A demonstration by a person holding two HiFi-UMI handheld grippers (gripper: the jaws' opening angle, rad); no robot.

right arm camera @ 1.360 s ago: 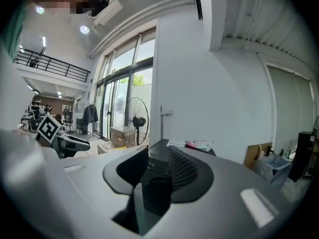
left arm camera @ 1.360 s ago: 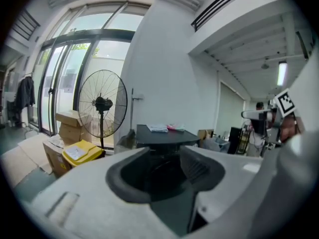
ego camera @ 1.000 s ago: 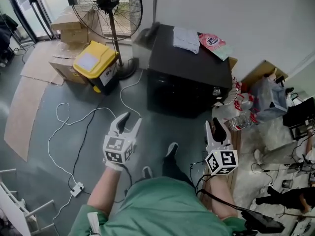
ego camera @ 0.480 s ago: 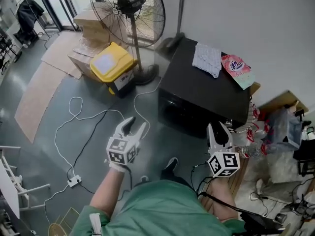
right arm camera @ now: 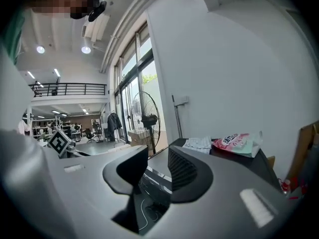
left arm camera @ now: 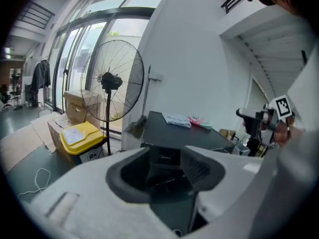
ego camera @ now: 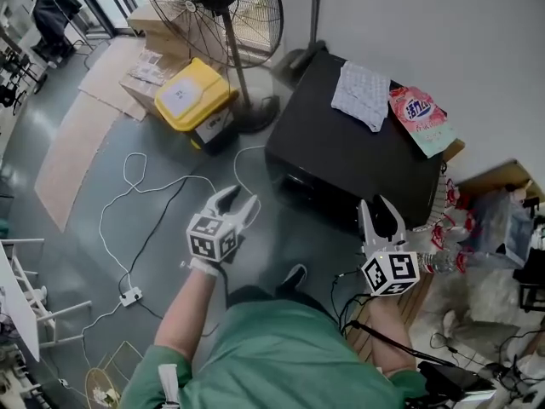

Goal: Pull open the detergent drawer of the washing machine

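The washer [ego camera: 358,156], a low black box, stands on the grey floor [ego camera: 281,245] against a white wall, its front panel turned toward the person. The detergent drawer belongs to that front, but it cannot be picked out on the dark panel in any view, and the panel looks flush. On the washer's top lie a pale cloth [ego camera: 362,96] and, just beside it toward the wall, a pink packet [ego camera: 420,119]. The left gripper [ego camera: 238,199] hangs over bare floor, near the washer's front left corner and clear of it. Its jaws stand a little apart with nothing between them, and in the left gripper view the washer's front shows through the narrow gap. The right gripper [ego camera: 381,210] is held before the front panel's right end. It looks close in the head view, though whether it touches cannot be told. Its jaws are likewise slightly parted and empty, with the top strip of the front panel seen between them in the right gripper view. Left of the washer stands a pedestal fan [ego camera: 213,2], and beside its pole a yellow-lidded bin [ego camera: 189,100]. A white cable [ego camera: 128,194] loops over the floor to a power strip [ego camera: 130,296], and flattened cardboard [ego camera: 72,152] lies further left. Bottles [ego camera: 438,228] and bags crowd the floor at the washer's right side.
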